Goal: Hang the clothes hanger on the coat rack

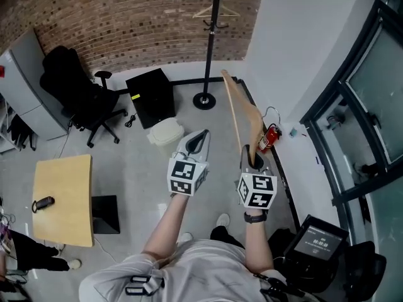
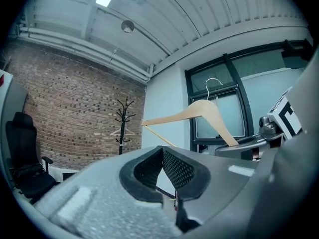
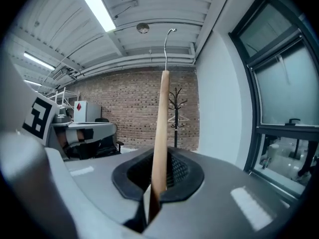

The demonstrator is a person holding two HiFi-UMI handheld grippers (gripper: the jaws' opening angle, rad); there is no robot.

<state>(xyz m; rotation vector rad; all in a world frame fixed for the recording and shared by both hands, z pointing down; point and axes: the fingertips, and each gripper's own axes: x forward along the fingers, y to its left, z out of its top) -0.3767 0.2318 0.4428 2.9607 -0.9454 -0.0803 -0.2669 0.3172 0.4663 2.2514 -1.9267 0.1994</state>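
Observation:
My right gripper (image 1: 252, 158) is shut on one arm of a wooden clothes hanger (image 1: 242, 110), which rises forward from the jaws with its metal hook (image 1: 272, 114) toward the right wall. In the right gripper view the hanger (image 3: 160, 128) stands upright between the jaws (image 3: 158, 156). My left gripper (image 1: 198, 138) hangs beside it to the left, jaws together and empty (image 2: 162, 151); its view shows the hanger (image 2: 202, 112) at the right. The black coat rack (image 1: 213, 24) stands far ahead at the brick wall, with a pale hanger (image 1: 216, 11) on it. The rack also shows small in both gripper views (image 2: 123, 121) (image 3: 177, 108).
A black office chair (image 1: 74, 92), a black cabinet (image 1: 150, 97) and a white bin (image 1: 166, 131) stand at the left of the floor. A wooden table (image 1: 63, 197) is near left. A red fire extinguisher (image 1: 269, 137) sits by the right wall, beside windows (image 1: 368, 99).

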